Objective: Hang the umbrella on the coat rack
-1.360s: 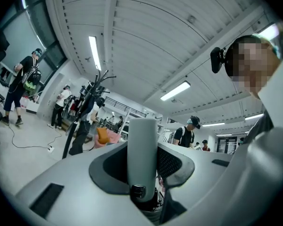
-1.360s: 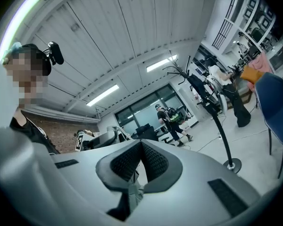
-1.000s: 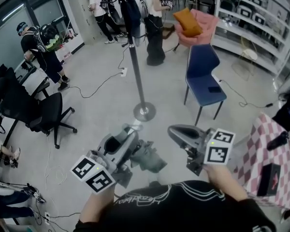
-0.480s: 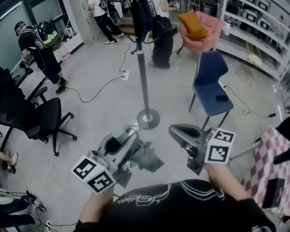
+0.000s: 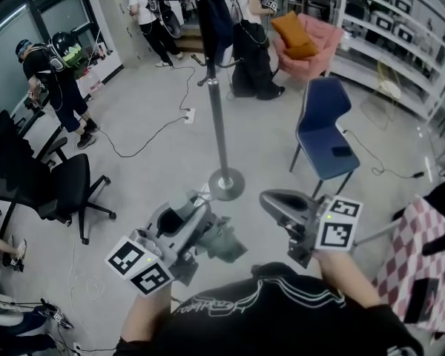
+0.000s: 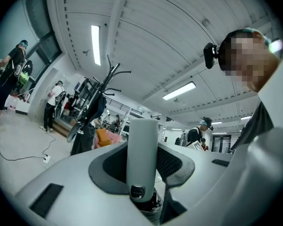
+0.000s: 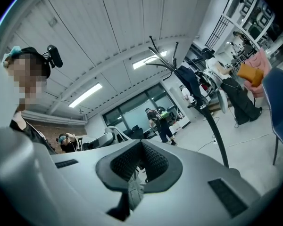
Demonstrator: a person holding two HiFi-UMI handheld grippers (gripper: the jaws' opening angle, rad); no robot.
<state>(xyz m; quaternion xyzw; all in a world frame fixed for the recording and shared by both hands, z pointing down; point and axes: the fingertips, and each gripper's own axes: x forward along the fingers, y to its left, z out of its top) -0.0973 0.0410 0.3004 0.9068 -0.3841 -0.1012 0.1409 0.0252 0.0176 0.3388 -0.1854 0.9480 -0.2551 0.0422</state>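
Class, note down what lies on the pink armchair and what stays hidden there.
An orange cushion lies on the pink armchair. The part of the seat under the cushion is covered, so nothing beneath it can be seen.

pale grey floor [image 5: 148,162], black cable [image 5: 144,136] trailing to a white power strip [image 5: 188,115]. blue chair [image 5: 322,124] centre-right; pink armchair [image 5: 315,50] behind it with an orange cushion [image 5: 294,34]. black office chair [image 5: 67,188] left. white shelving [image 5: 386,28] along right wall. pink-checked surface [image 5: 415,251] lower right. ribbed white ceiling [image 6: 146,32], strip lights [image 6: 95,37] on. glazed wall [image 7: 141,105] at back.
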